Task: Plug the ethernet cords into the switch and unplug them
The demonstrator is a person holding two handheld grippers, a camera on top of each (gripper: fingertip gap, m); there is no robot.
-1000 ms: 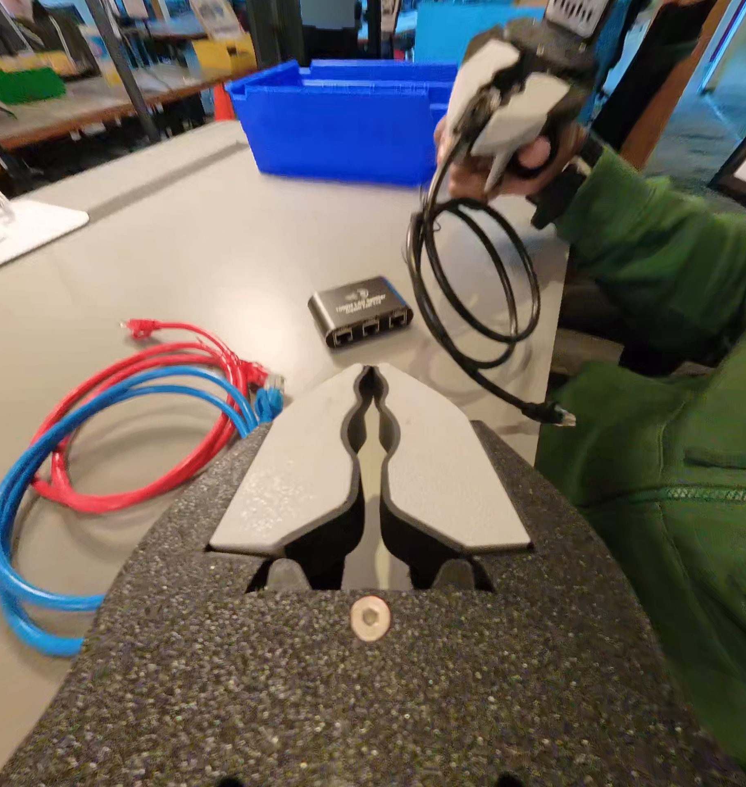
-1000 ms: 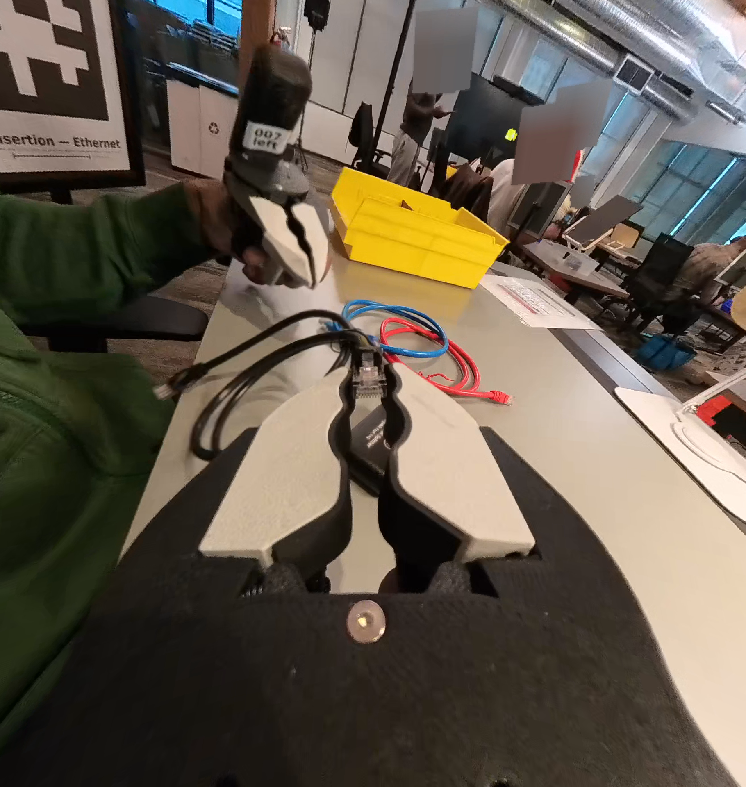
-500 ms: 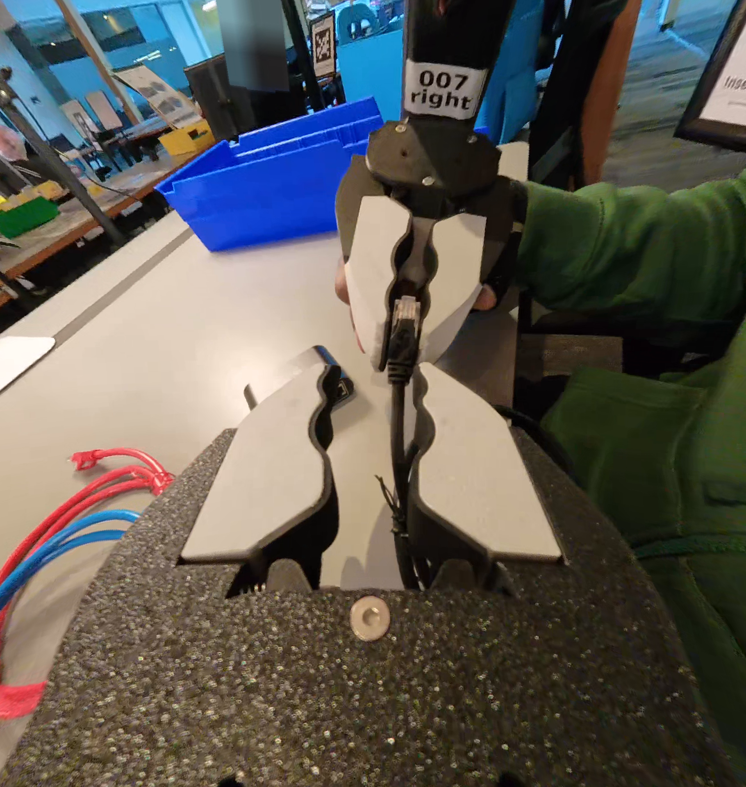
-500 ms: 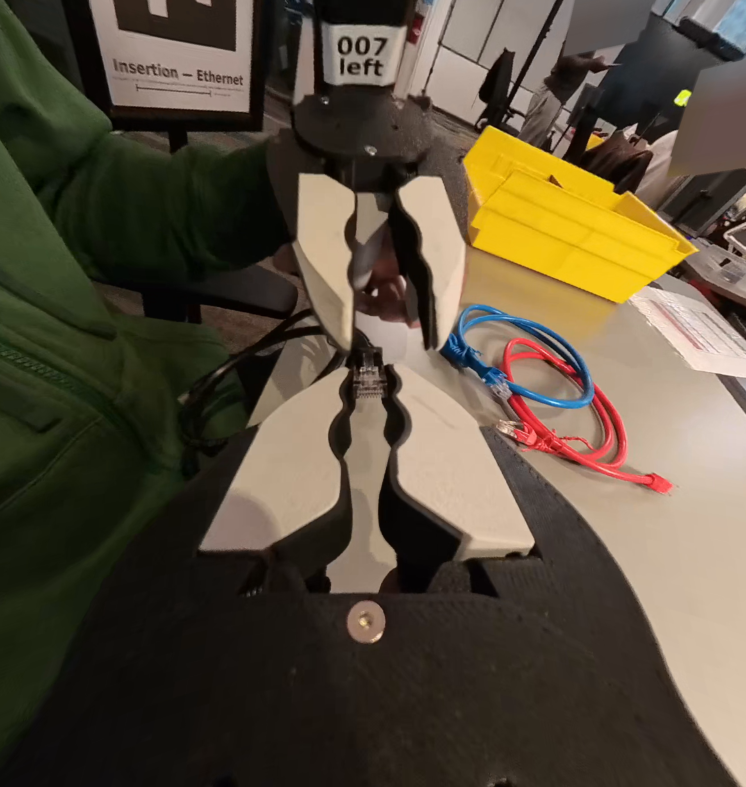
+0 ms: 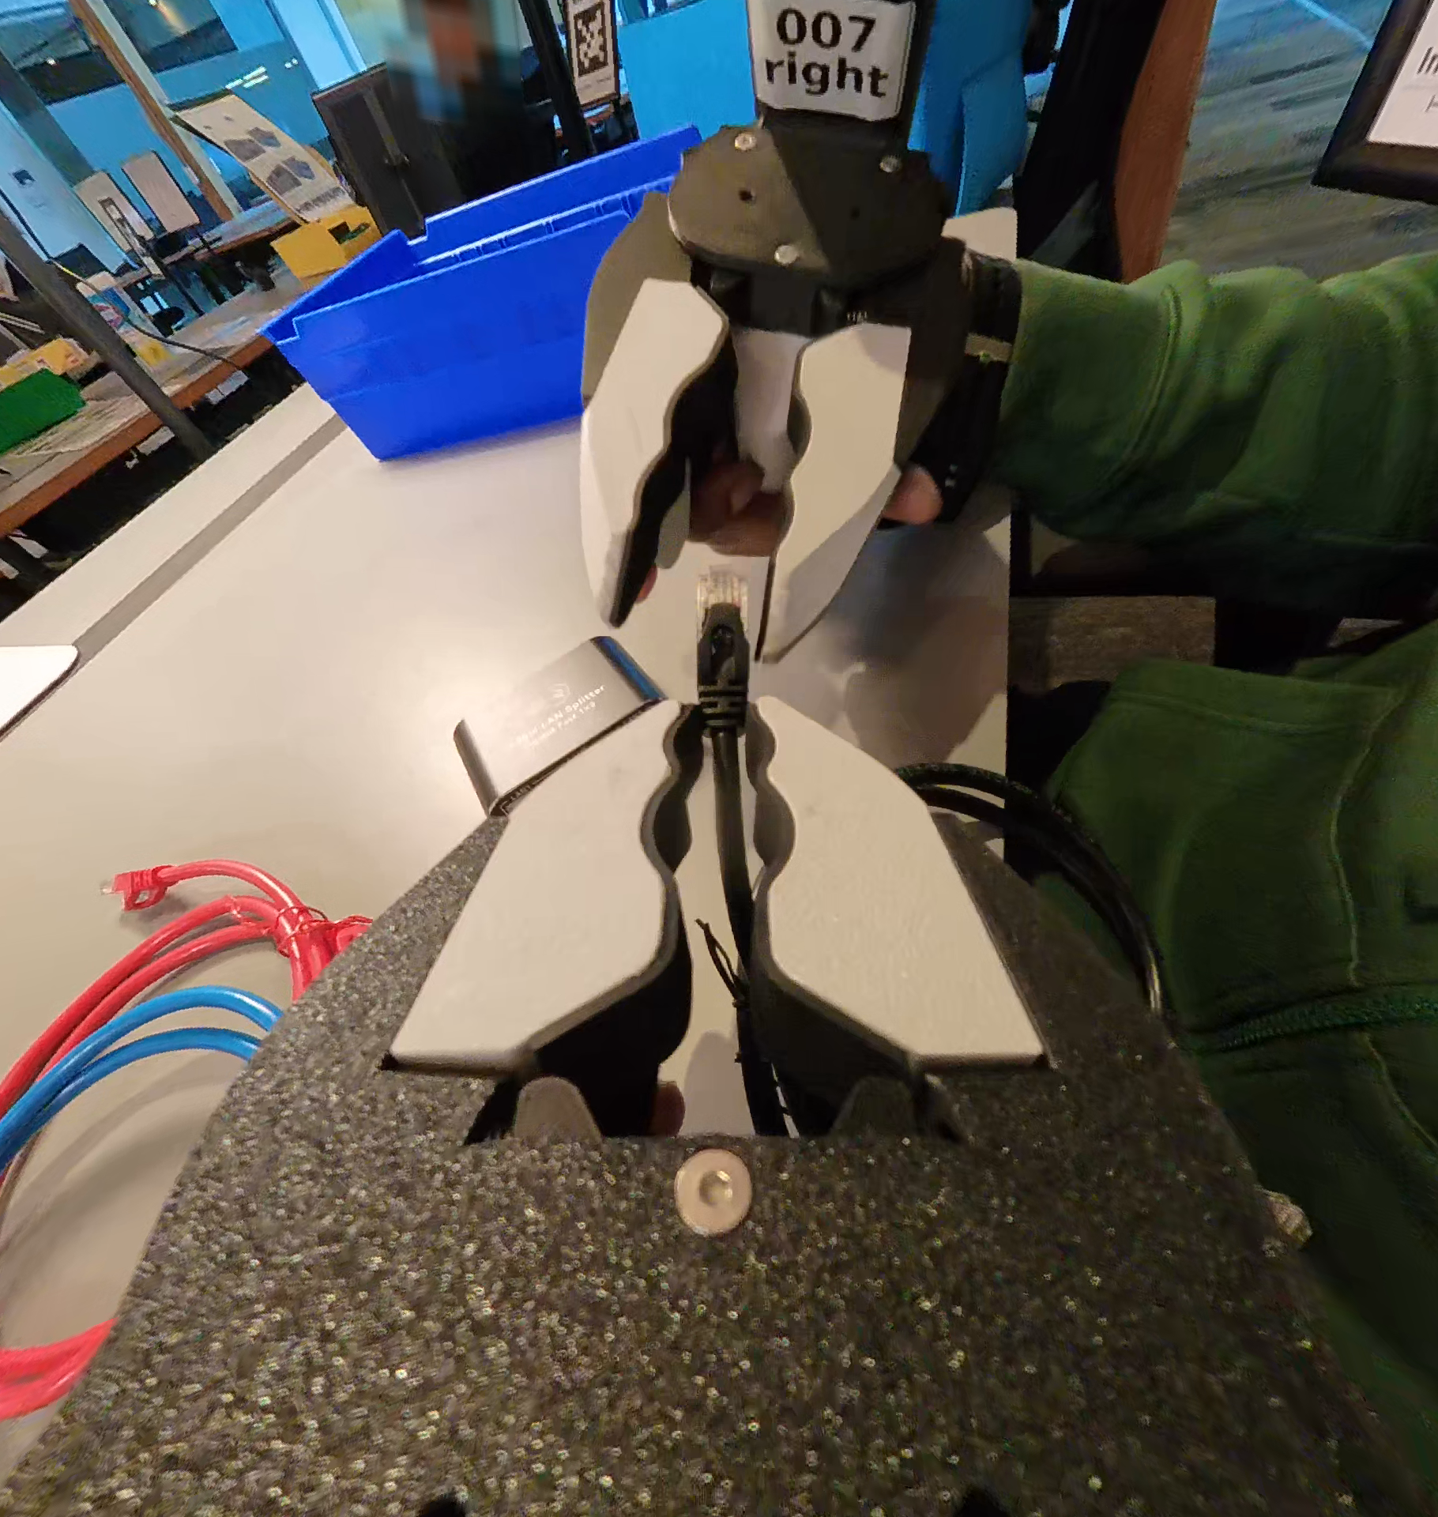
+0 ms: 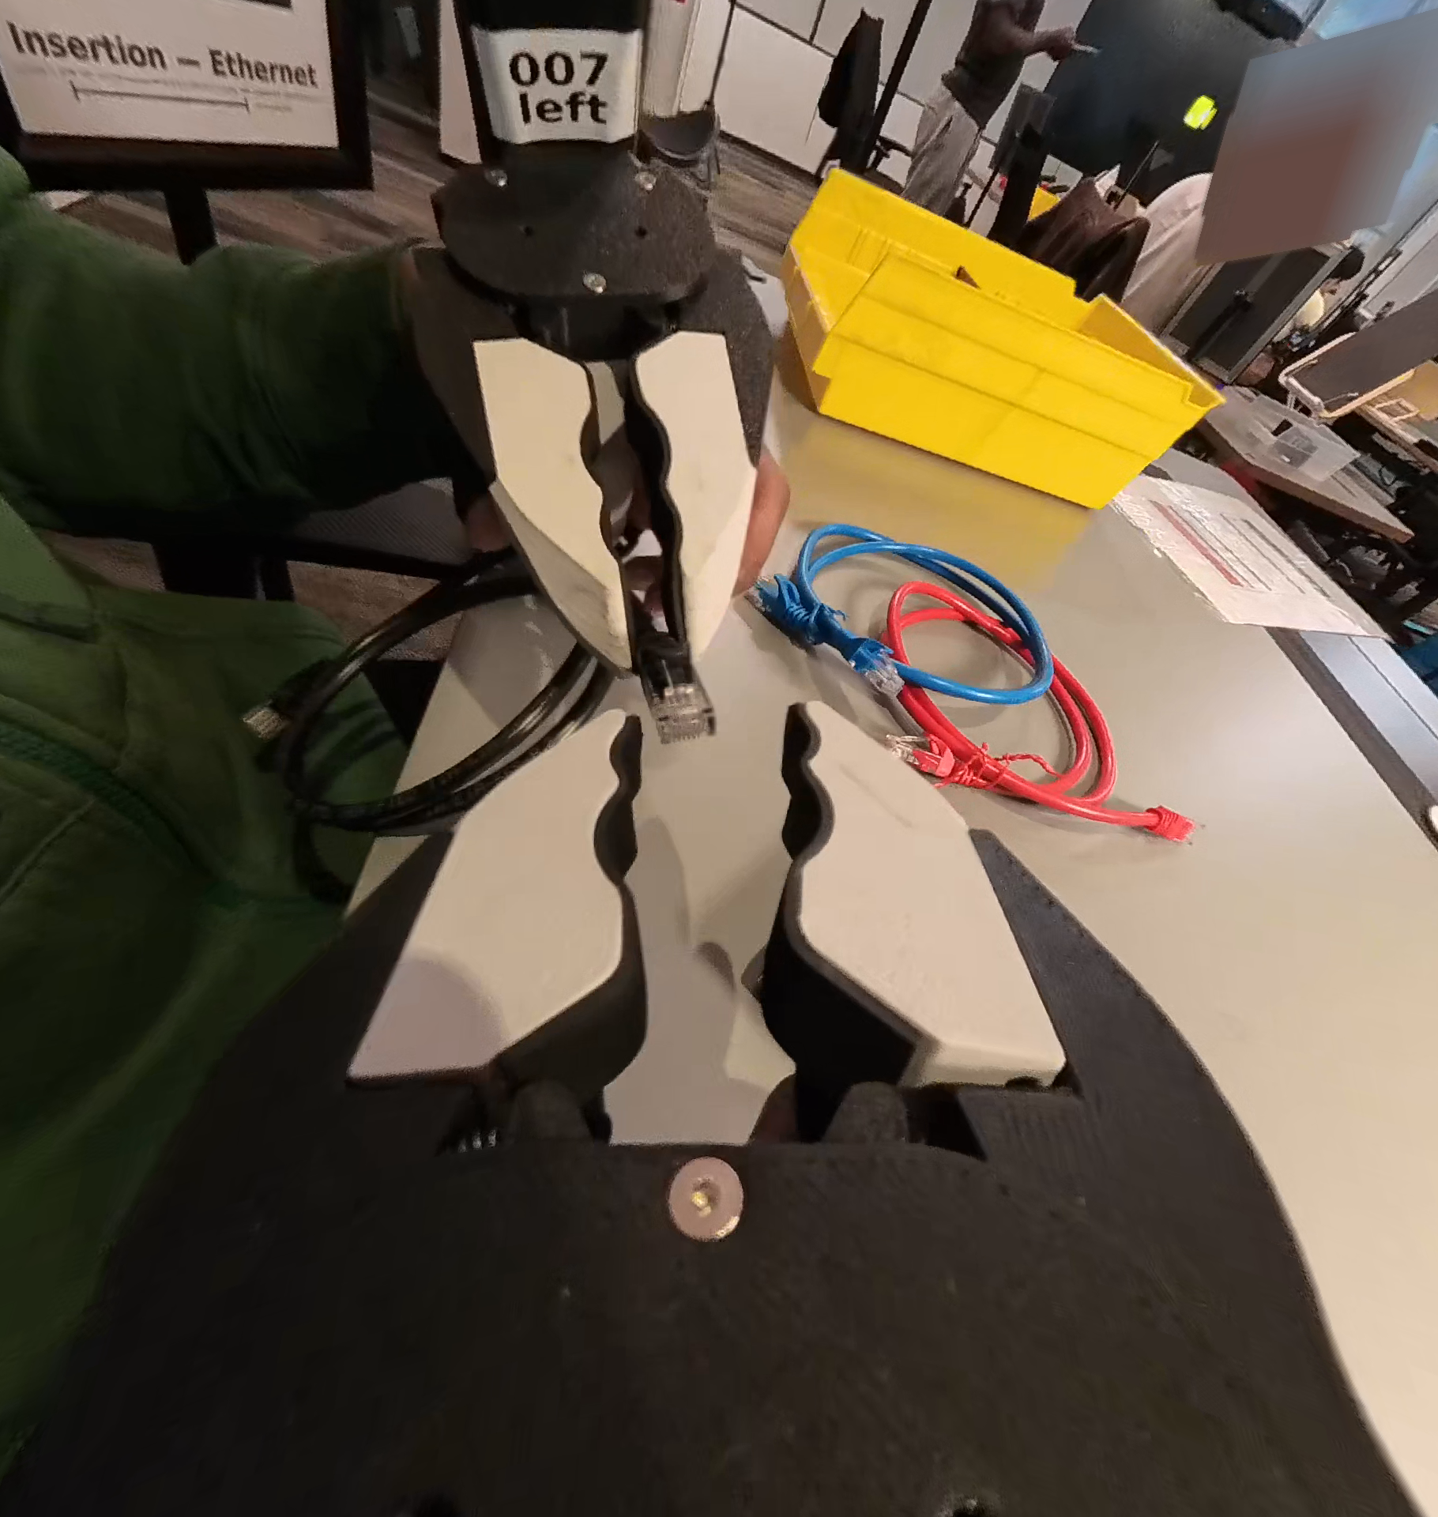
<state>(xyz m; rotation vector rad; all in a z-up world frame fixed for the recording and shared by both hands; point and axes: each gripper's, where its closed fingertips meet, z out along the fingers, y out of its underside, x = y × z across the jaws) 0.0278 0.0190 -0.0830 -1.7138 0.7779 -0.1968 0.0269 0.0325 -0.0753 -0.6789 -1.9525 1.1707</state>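
**Black cord clamped in the left claw, right claw spread in front of it**

Nearest in the left wrist view, the left claw (image 5: 720, 706) is clamped on the black cord (image 5: 732, 829), whose clear plug (image 5: 722, 588) sticks out past the tips toward the right claw (image 5: 687, 628), which stands wide apart around it without touching. Only this view shows the switch (image 5: 564, 718), a dark flat box lying on the table (image 5: 289, 616) just left of the claw tips and partly hidden by the left finger. It also shows the table's near edge at the right, with the cord's slack looping off it beside a green sleeve (image 5: 1241, 394). Far back sits a blue bin (image 5: 453, 345).

The right wrist view alone shows the plug's contact face (image 6: 681, 708), hanging between the spread right claw (image 6: 712, 722) and the left claw (image 6: 662, 648). To the right, coiled blue cord (image 6: 945, 624) and red cord (image 6: 1052, 739) lie well apart from both claws, with bare table beyond them; a yellow bin (image 6: 987, 386) stands farther back near the far edge
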